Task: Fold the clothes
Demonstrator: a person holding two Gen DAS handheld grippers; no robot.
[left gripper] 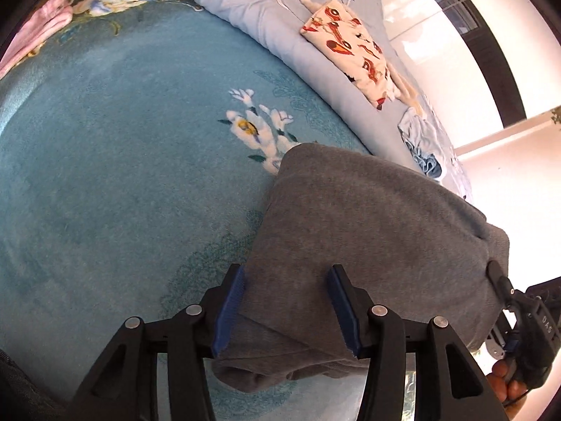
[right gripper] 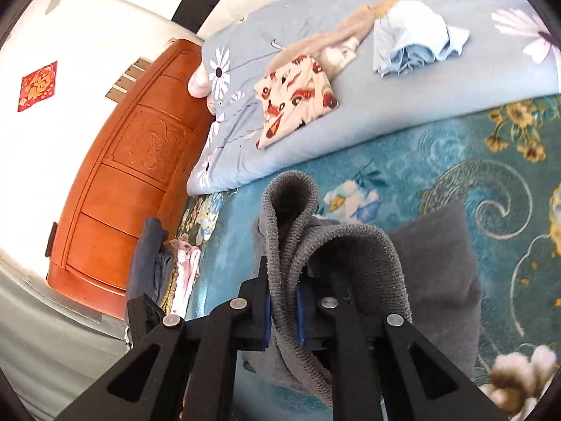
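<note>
A grey knit garment (left gripper: 368, 217) lies partly folded on the teal floral blanket (left gripper: 122, 175). My left gripper (left gripper: 287, 310) straddles its near end with the blue pads (left gripper: 229, 310) apart; the cloth sits loosely between them, touching the left pad. My right gripper (right gripper: 282, 312) is shut on the garment's ribbed hem (right gripper: 291, 203), which loops up above the fingers. The rest of the grey garment (right gripper: 434, 263) hangs down to the blanket (right gripper: 420, 161). In the left wrist view the right gripper's fingertips (left gripper: 495, 271) pinch the garment's far right corner.
A light-blue quilt (left gripper: 266, 10) is bunched along the blanket's far side, bearing a folded red-print cloth (left gripper: 350, 49) and crumpled pale-blue clothes (right gripper: 410, 42). Folded pink and dark-blue clothes (right gripper: 164, 263) sit by an orange wooden headboard (right gripper: 133, 182). A hand (left gripper: 505, 379) holds the right gripper.
</note>
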